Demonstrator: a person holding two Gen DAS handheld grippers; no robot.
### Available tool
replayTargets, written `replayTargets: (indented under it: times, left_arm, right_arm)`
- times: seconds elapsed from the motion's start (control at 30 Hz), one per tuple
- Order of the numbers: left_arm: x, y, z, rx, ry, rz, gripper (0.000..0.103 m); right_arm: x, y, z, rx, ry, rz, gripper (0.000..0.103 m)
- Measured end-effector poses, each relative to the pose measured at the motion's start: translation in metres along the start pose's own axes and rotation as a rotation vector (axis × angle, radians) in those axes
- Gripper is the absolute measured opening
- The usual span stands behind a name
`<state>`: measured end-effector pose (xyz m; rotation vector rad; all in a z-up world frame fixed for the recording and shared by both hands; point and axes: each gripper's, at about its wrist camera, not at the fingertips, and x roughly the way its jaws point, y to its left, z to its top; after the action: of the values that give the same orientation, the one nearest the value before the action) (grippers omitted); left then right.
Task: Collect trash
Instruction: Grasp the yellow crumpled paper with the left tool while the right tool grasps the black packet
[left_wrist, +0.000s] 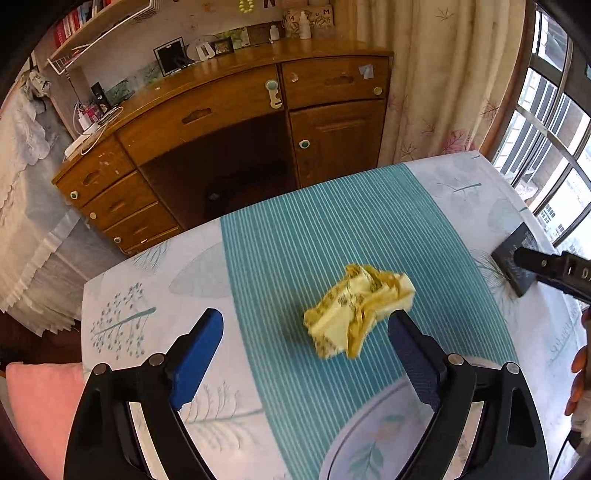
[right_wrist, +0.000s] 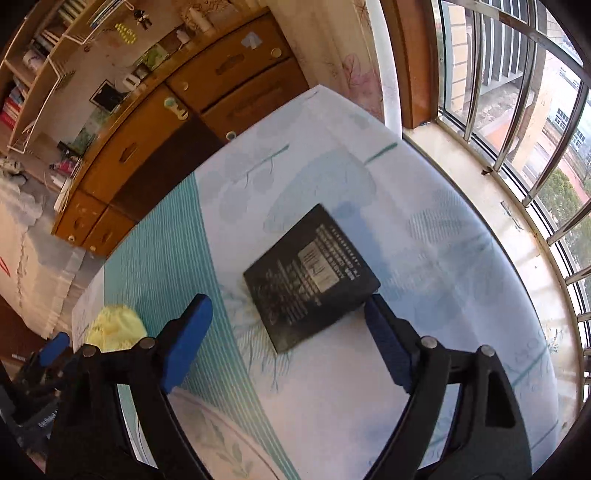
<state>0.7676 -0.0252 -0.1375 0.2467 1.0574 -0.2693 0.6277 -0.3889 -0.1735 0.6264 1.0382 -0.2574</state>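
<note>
the surface (left_wrist: 280, 236), under a teal-striped and leaf-print cloth, fills the space ahead of both grippers; a wooden desk (left_wrist: 236, 110) stands beyond it and a barred window (right_wrist: 517, 92) lies off past the right-side finger.

the left gripper (left_wrist: 306, 326) tilts down with its 2 fingers (left_wrist: 201, 350) spread wide, gripping nothing. the crumpled yellow wrapper (left_wrist: 358, 310) lies on the teal stripes between them, nearer the right-side finger and apparently not pressed by either. that wide straddle looks meant for closing on loose, springy paper.

the right gripper (right_wrist: 288, 310) is likewise wide open and empty. the flat black packet (right_wrist: 312, 277) lies on the white cloth just ahead of its fingers (right_wrist: 188, 339), one corner close to the right-side finger; whether they touch i cannot tell. being thin and flat, it probably needs an edge pinch.

the packet's printing is blurred and unreadable. a patterned rim (left_wrist: 373, 424) below the fingers is cut off, so what it is stays unclear.
</note>
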Motion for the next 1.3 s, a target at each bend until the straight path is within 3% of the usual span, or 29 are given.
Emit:
replayTargets:
  times: [0.27,0.5,0.53,0.67,0.77,0.9,1.13,1.3]
  left_arm:
    - [0.040,-0.017,0.018,-0.050,-0.013,-0.069,0.095]
    - [0.055,-0.021,0.026,-0.112,0.023,-0.133,0.095]
    - [0.057,-0.023,0.026,-0.123,0.039,-0.148,0.095]
    - [0.064,-0.033,0.026,-0.123,0.066,-0.145,0.072]
    - [0.068,-0.045,0.026,-0.112,0.064,-0.118,0.070]
    - [0.059,-0.052,0.023,-0.098,0.029,-0.098,0.053]
    - [0.035,-0.055,0.002,-0.096,0.044,-0.099,0.045]
    - [-0.004,-0.061,-0.032,-0.070,0.060,-0.118,0.045]
  right_arm:
    - [0.018,0.021,0.021,-0.068,-0.056,-0.102,0.085]
    - [0.040,0.056,0.014,-0.273,-0.096,-0.281,0.085]
    - [0.042,0.059,0.012,-0.297,-0.099,-0.297,0.081]
    - [0.043,0.062,0.010,-0.347,-0.114,-0.269,0.074]
    - [0.041,0.058,0.009,-0.370,-0.106,-0.254,0.067]
    - [0.032,0.048,0.011,-0.394,-0.077,-0.217,0.059]
    - [0.013,0.029,-0.001,-0.387,-0.017,-0.120,0.057]
    - [-0.020,0.021,-0.032,-0.377,0.031,-0.032,0.056]
